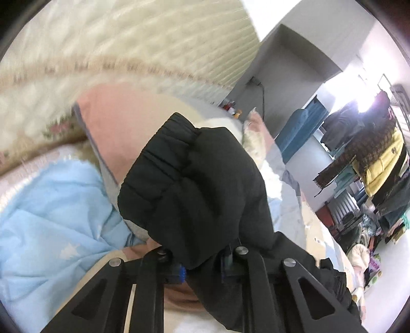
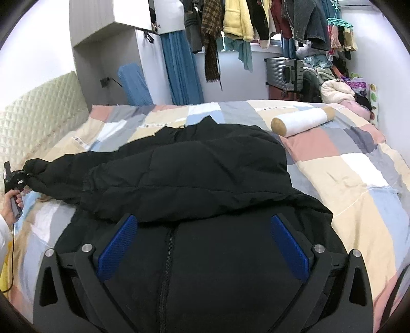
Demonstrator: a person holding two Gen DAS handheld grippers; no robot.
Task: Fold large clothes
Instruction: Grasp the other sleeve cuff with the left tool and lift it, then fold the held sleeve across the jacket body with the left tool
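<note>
- A large black puffer jacket (image 2: 194, 164) lies spread across a bed (image 2: 358, 164) with a patchwork cover of pink, grey, cream and blue squares. Its zipper (image 2: 166, 256) runs up the middle, and one sleeve is already laid across the chest.
- The other sleeve (image 1: 194, 164) stretches off to the left side of the bed, its elastic cuff bunched up.
- The left gripper (image 1: 202, 266) is clamped on that sleeve near the cuff, lifting it clear of the bed; a hand (image 2: 10, 202) holds the tool at the left edge of the right wrist view.
- The right gripper (image 2: 202, 246) hovers over the jacket's front with its blue pads spread wide, holding nothing.
- To do this step well, I judge the sleeve should be carried over the chest and laid flat, parallel to the first, while the free gripper steadies the body.
- A white bolster (image 2: 302, 120) rests further up the bed; hanging clothes (image 2: 235, 20) crowd the far wall.
</note>
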